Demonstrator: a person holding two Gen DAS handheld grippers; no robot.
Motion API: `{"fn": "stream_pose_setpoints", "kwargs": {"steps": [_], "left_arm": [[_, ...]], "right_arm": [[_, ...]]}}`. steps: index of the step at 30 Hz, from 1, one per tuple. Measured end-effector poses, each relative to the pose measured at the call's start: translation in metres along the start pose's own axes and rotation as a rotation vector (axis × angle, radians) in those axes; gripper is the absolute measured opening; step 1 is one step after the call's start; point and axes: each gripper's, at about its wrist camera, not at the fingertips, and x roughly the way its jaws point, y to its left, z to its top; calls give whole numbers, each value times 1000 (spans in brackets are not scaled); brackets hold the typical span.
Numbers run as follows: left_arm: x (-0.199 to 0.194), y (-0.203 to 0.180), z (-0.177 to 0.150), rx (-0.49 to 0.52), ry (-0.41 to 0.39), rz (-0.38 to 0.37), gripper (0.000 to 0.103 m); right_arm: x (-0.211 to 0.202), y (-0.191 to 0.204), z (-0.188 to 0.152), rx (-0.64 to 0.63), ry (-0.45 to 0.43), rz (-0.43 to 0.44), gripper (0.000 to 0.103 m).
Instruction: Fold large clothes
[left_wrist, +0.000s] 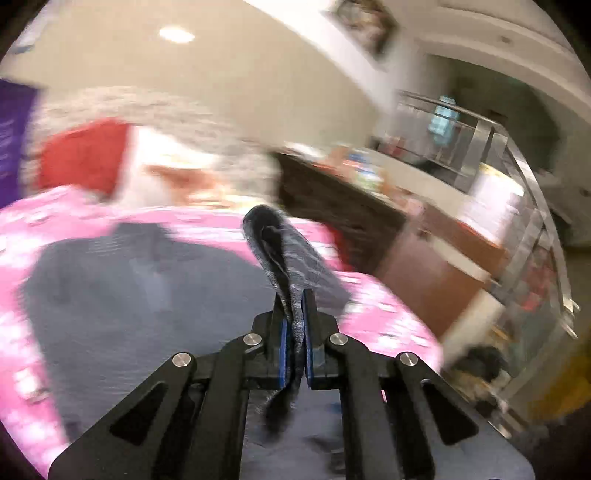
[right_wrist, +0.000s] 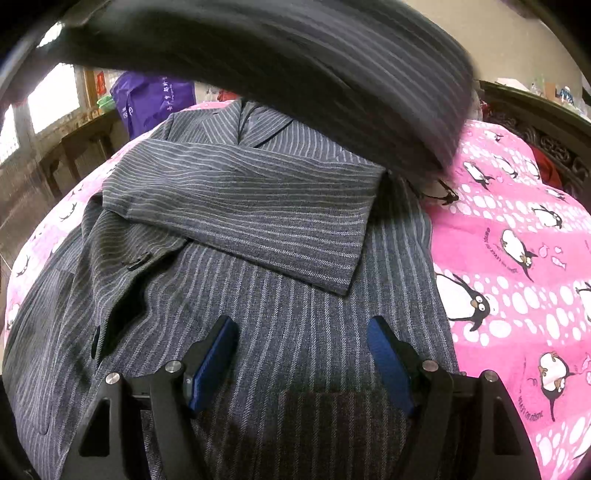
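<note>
A grey pinstriped suit jacket (right_wrist: 258, 295) lies front-up on a pink penguin-print bedspread (right_wrist: 517, 258). One sleeve (right_wrist: 251, 206) is folded across its chest. My left gripper (left_wrist: 295, 306) is shut on a fold of the jacket's other sleeve (left_wrist: 284, 247) and holds it raised; the jacket body (left_wrist: 129, 295) lies blurred below. That lifted sleeve (right_wrist: 295, 74) sweeps blurred across the top of the right wrist view. My right gripper (right_wrist: 301, 328) is open and empty just above the jacket's lower front.
A purple bag (right_wrist: 151, 99) stands beyond the bed's far edge. A dark carved headboard (right_wrist: 535, 122) runs along the right. Red and grey bedding (left_wrist: 110, 147) is piled at the far side. A wooden counter (left_wrist: 406, 229) and a metal rack (left_wrist: 517, 184) stand beyond.
</note>
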Motion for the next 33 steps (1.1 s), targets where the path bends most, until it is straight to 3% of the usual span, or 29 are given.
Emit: {"fn": "stream_pose_setpoints", "kwargs": {"steps": [2,5,9,14,17,19,20,21,22,24,28,32,33], "left_arm": [[-3,45,-16,-87,24,109,6],[2,121,-65,-282,123,315,5],[7,147,-93,-340,178,397,6],[5,134,-82,-303,170,442,8],[-15,122,-70,-241,97,518,10],[-23,110,-59,-200,22,582,25],[-24,107,-55,-188,-5,594,32],[-23,102,-53,-176,-30,595,43],[-18,99,-50,-161,-36,586,46],[-3,97,-48,-135,-5,555,46],[40,102,-49,-99,68,589,46],[77,124,-69,-75,150,688,46],[88,134,-76,-100,217,700,45]], "right_arm": [[0,0,0,0,0,0,72],[0,0,0,0,0,0,72],[0,-1,0,5,3,5,73],[-9,-8,8,31,15,18,73],[-36,-17,34,39,-81,38,73],[-47,-27,64,67,-146,33,71],[-47,-30,75,79,-161,44,67],[-45,-32,91,89,-175,59,49],[-38,-29,111,83,-178,53,37],[-23,-17,136,37,-192,49,35],[26,-11,168,7,-178,-14,34],[92,-57,162,114,-81,-209,33],[106,-70,154,134,-47,-224,33]]}}
